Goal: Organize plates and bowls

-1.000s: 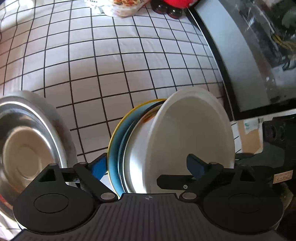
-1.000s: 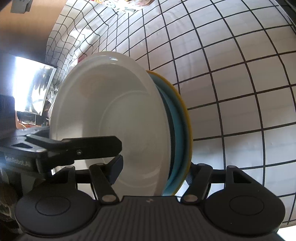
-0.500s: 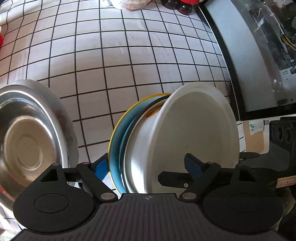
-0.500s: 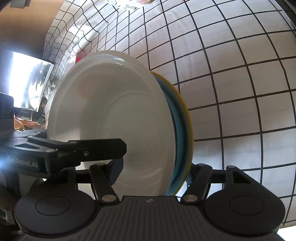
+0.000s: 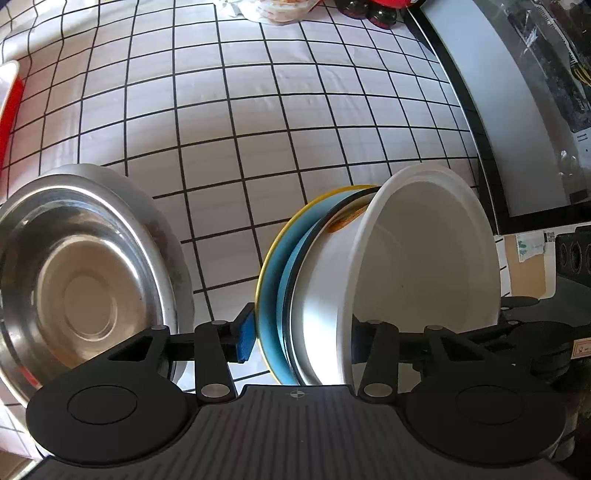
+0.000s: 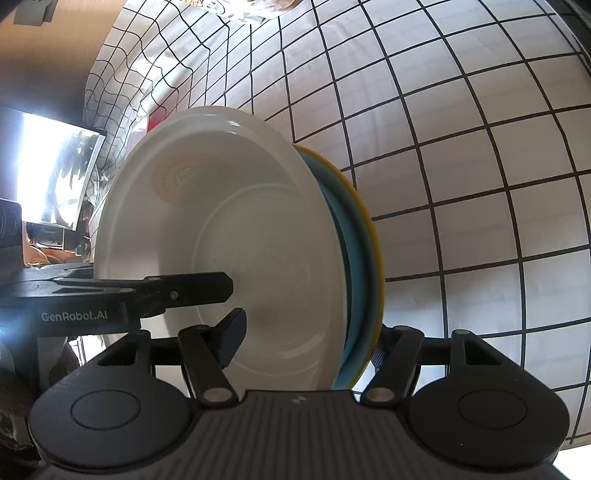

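Note:
A stack of dishes is held on edge above the checked tablecloth: a white bowl nested in a steel bowl, on a blue plate with a yellow rim. My left gripper is shut on the stack, one finger behind the plate, the other inside the white bowl. My right gripper is shut on the same stack from the opposite side; the white bowl and plate fill its view. The left gripper's finger shows inside the bowl there.
A large steel bowl lies on the cloth to the left of the stack. A red-edged item is at the far left. A food packet and dark bottles stand at the back. A window frame runs along the right.
The held stack has moved a little to the right and farther from the large steel bowl. Both grips are unchanged.

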The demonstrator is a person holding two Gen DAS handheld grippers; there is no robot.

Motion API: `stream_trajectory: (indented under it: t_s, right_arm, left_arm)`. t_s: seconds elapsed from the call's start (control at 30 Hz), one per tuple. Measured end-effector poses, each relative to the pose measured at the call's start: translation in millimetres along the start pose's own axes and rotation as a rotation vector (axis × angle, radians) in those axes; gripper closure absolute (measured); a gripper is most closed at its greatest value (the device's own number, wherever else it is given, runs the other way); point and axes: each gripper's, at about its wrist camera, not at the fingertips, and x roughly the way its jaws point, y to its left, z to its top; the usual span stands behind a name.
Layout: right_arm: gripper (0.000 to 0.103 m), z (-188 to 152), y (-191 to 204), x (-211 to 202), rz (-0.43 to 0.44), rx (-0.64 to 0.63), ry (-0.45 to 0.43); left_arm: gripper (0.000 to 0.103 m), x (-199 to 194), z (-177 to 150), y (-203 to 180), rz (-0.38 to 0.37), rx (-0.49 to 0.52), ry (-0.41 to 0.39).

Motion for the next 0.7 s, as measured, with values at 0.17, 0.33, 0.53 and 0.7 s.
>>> stream_trajectory:
  t_s: [0.17, 0.33, 0.53, 0.7]
  right_arm:
    - [0.036, 0.0, -1.8, -1.5, 0.000, 0.006, -0.004]
    - [0.036, -0.9, -2.2, -2.3, -0.004, 0.012, -0.014]
    - [0.036, 1.6, -2.8, -4.1, -0.025, 0.012, -0.043]
    - [0.040, 4.5, -1.2, -4.5, -0.046, 0.017, -0.036]
  left_arm:
    - [0.055, 0.7, -1.9, -2.7, 0.006, -0.005, 0.012]
    - [0.052, 2.1, -4.0, -1.6, -0.014, -0.016, 0.038]
    - [0.030, 5.3, -3.7, 0.2, -0.097, -0.035, 0.039]
    - [0.031, 8.4, -0.5, 1.1, -0.107, -0.054, 0.030]
